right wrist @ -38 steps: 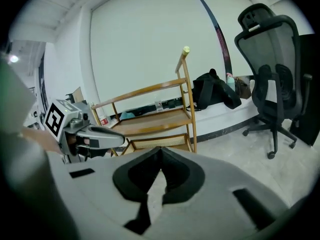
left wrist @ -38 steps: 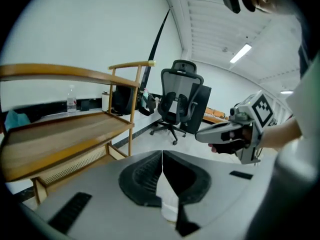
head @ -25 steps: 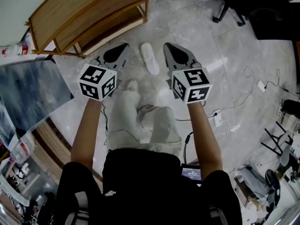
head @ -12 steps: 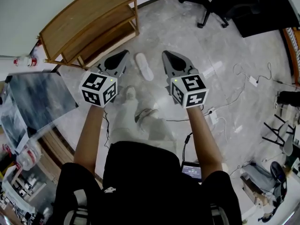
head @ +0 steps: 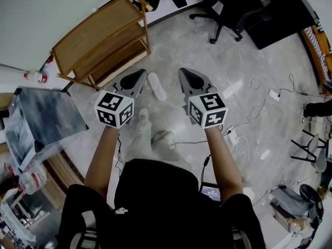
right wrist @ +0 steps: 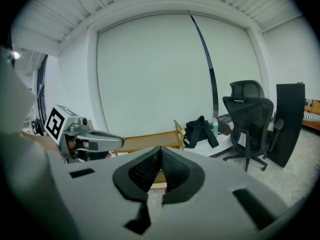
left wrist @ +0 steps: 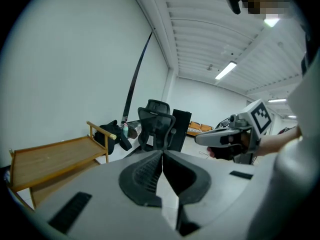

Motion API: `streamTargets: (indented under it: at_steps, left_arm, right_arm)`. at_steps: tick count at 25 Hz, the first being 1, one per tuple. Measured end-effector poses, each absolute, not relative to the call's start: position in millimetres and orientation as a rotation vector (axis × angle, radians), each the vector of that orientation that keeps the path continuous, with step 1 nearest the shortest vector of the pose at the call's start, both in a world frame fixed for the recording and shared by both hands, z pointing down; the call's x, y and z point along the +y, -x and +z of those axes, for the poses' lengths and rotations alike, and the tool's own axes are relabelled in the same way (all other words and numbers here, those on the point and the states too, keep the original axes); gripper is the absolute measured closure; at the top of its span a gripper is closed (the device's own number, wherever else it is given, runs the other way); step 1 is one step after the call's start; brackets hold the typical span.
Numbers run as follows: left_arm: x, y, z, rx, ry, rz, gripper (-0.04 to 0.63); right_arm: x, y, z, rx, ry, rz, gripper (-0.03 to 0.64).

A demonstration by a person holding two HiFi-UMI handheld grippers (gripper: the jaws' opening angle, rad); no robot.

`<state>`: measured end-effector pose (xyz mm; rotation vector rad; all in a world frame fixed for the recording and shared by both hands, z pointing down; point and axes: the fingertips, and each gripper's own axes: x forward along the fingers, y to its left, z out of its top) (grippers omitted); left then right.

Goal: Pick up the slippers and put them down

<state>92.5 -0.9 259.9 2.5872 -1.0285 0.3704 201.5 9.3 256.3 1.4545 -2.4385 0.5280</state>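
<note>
Left gripper (head: pixel 142 72) and right gripper (head: pixel 181 71): I've got both sets of jaws pinched together, empty. One flat white slipper (head: pixel 157 86) lies on the grey marble floor (head: pixel 233 77), between the jaw tips.

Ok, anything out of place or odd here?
One slipper lies alone on the floor by the wooden rack; I can't make out its pair. The left gripper and right gripper are both shut and empty. Loose cables sprawl across the floor to the right.
</note>
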Motion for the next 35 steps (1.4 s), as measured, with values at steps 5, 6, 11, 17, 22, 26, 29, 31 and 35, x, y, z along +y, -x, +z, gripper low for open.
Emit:
streamTargets:
  at_steps: [5, 6, 11, 17, 22, 26, 29, 31, 35]
  left_arm:
    - [31, -99, 229, -1.056, -2.614, 0.337, 0.589]
    - [38, -100, 224, -1.061, -2.621, 0.336, 0.589]
    - [71, -106, 198, -1.091, -2.685, 0.333, 0.589]
    - [106, -110, 165, -1.136, -2.732, 0.249, 0.589]
    - [121, -105, 152, -1.157, -2.750, 0.237, 0.589]
    - [116, -95, 140, -1.187, -2.741, 0.211, 0.589]
    - [110, -87, 131, -1.189, -2.749, 0.184, 0.589]
    - [104, -79, 125, -1.180, -2.757, 0.171, 0.589]
    - [99, -64, 116, -1.148, -2.777, 0.165, 0.589]
  right_arm:
    - [35, -213, 228, -2.468, -1.461, 0.469, 0.618]
    - [41, -215, 222, -2.474, -1.463, 0.457, 0.618]
    - [68, -221, 195, -2.511, -1.493, 0.402, 0.618]
    - [97, -218, 175, -2.565, -1.500, 0.381, 0.618]
    - [107, -214, 162, -2.590, -1.495, 0.360, 0.618]
    - [108, -208, 147, -2.609, -1.488, 0.344, 0.618]
    - [103, -200, 138, -2.610, -1.489, 0.319, 0.618]
    - [99, -193, 131, -2.608, -1.501, 0.309, 0.618]
    - [97, -177, 120, -2.598, -1.530, 0.296, 0.618]
